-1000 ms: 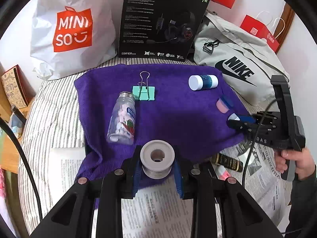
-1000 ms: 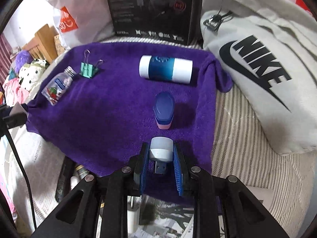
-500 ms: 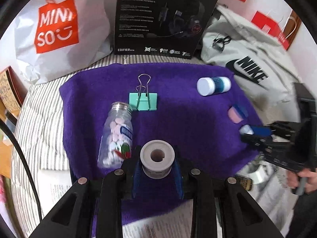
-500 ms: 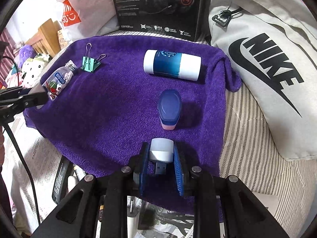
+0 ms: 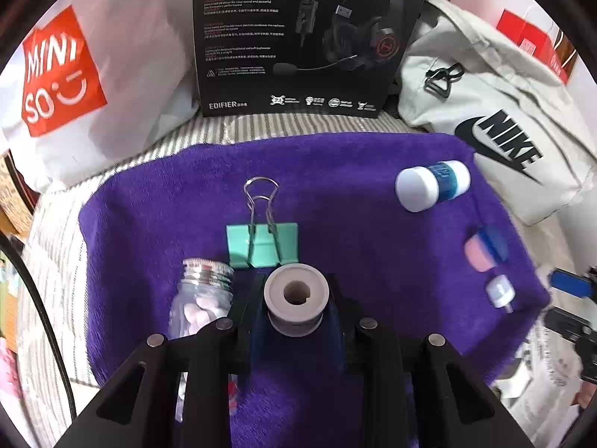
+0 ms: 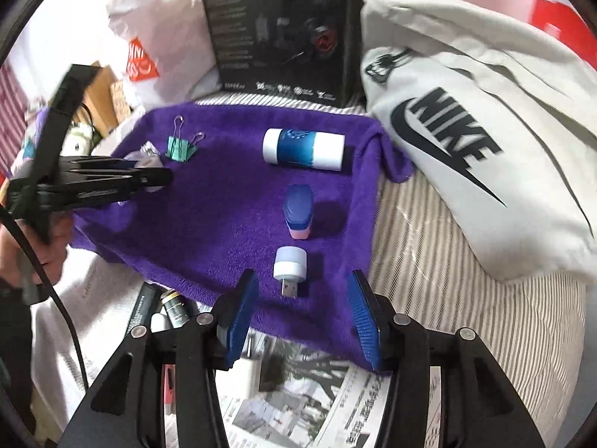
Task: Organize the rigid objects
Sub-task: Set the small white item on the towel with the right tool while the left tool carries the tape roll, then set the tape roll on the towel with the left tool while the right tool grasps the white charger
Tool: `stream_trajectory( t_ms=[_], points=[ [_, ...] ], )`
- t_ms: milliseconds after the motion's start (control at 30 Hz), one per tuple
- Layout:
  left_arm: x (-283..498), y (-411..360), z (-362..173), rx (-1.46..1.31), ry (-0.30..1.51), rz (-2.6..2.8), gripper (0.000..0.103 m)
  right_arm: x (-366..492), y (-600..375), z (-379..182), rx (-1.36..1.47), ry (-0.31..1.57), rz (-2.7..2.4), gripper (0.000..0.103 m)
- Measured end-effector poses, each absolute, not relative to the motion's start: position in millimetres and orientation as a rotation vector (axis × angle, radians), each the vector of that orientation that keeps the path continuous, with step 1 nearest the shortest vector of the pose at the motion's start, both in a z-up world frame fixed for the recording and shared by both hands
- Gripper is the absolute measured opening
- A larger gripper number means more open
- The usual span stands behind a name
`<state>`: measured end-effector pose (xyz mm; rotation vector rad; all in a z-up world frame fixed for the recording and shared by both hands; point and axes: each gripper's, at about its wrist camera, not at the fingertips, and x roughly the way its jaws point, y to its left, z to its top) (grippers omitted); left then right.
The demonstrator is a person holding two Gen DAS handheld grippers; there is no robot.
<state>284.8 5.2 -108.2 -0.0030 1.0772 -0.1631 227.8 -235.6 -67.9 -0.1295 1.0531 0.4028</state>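
Note:
My left gripper (image 5: 296, 308) is shut on a grey spool (image 5: 296, 298), held over the purple towel (image 5: 335, 186) just in front of the green binder clip (image 5: 262, 244) and beside the pill bottle (image 5: 203, 306). My right gripper (image 6: 304, 315) is open at the towel's near edge (image 6: 224, 194). The white USB plug (image 6: 289, 267) lies on the towel just ahead of its jaws, apart from them. Behind the plug lie the blue and pink case (image 6: 298, 207) and the blue and white tube (image 6: 303, 148). The plug (image 5: 500, 291), case (image 5: 485, 250) and tube (image 5: 431, 184) also show in the left wrist view.
A black headset box (image 5: 309, 37), a white Miniso bag (image 5: 63, 74) and a grey Nike bag (image 6: 466, 142) stand behind the towel. Newspaper (image 6: 317, 403) and small dark tubes (image 6: 175, 310) lie at the near edge. The bedding (image 6: 447, 280) is striped.
My right gripper opened, let go of the USB plug onto the towel and drew back. My left gripper carried the spool forward over the towel toward the binder clip.

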Motion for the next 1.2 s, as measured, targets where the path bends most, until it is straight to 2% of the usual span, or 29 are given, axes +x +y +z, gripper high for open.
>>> stream_trajectory(
  t_ms=[333,500,667,1133,1200],
  points=[
    [280,-9,-112,0.13,1.055,-0.12,0.029,198,-245,-57,-0.093,1.035,0.409,0.05],
    [278,-4,-112,0.102,1.076,-0.095,0.041,182,-252,-58,-0.066,1.048,0.413,0.05],
    [266,-7,-111,0.089,1.104,-0.105,0.048,166,-258,-67,-0.018,1.081,0.407,0.05],
    [181,4,-60,0.052,1.033,-0.103,0.05,159,-234,-97,0.02,1.11,0.403,0.05],
    [168,5,-58,0.062,1.038,-0.1,0.05,162,-231,-102,0.022,1.106,0.399,0.047]
  ],
)
